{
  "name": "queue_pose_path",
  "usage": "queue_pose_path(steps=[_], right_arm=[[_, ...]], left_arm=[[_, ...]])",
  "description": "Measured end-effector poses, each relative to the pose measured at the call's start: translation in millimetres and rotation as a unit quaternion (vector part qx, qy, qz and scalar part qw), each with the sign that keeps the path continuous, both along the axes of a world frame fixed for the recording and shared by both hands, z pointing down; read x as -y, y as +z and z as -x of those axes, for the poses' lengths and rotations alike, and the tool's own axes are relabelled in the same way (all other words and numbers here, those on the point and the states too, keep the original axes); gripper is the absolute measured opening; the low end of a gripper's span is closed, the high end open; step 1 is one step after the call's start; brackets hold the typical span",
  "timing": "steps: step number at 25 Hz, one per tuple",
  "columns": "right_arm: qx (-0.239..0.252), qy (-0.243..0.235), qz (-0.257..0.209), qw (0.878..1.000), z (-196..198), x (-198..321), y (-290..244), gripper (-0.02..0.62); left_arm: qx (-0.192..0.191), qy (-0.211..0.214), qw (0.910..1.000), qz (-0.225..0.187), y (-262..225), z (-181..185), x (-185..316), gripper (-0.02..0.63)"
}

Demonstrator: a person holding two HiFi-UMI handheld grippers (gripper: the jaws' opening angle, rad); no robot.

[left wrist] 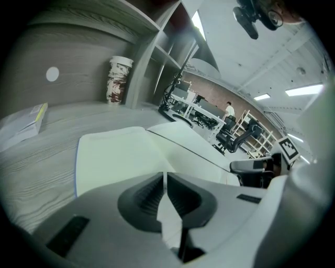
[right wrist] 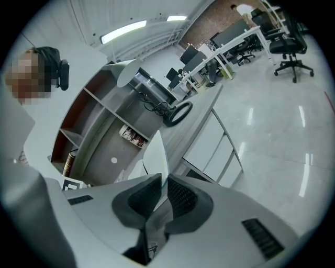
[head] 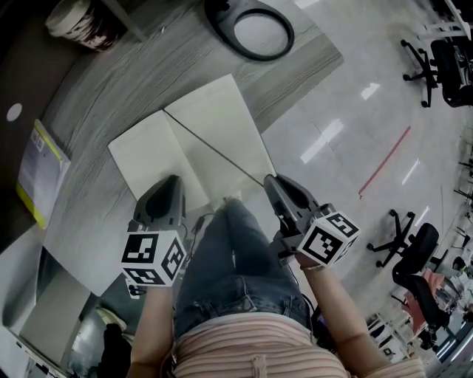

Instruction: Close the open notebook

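Note:
The open notebook lies on the grey desk (head: 103, 96), its left page (head: 151, 159) flat and its right page (head: 222, 118) reaching the desk's edge. My right gripper (head: 270, 181) is at that page's near corner. In the right gripper view the white page (right wrist: 156, 154) rises on edge from between the jaws, and the right gripper (right wrist: 164, 180) is shut on it. My left gripper (head: 171, 183) rests over the near edge of the left page (left wrist: 120, 152). The left gripper (left wrist: 163, 178) has its jaws together with only a thin slit, and the pale page shows beyond.
A paper cup (head: 74, 18) stands at the back left of the desk and a black ring-shaped device (head: 251, 29) at the back. A yellow-edged booklet (head: 41, 170) lies at the left. The desk ends just right of the notebook, above a glossy floor with office chairs (head: 403, 244).

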State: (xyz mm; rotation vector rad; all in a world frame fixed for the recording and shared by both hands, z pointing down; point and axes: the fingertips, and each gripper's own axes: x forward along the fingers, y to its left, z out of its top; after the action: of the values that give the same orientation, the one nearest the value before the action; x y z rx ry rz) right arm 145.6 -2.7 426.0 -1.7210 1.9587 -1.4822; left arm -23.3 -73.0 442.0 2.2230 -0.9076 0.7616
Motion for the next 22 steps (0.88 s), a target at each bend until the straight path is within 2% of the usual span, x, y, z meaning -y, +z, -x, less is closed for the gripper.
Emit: queue_pose_path(steps=[12,22], right_arm=[[-0.05,-0.045,-0.062,0.996,11.9,3.1,-31.4,0.024],[-0.085,-0.067,-0.083,0.991,22.8,2.5,-50.4,0.021]], left_arm=[[-0.003,0.001,1.0,-0.001,-1.4,1.0,0.7,0.012],[-0.001,-0.005,1.0,0.002,-0.2,4.9,-9.1,0.013]])
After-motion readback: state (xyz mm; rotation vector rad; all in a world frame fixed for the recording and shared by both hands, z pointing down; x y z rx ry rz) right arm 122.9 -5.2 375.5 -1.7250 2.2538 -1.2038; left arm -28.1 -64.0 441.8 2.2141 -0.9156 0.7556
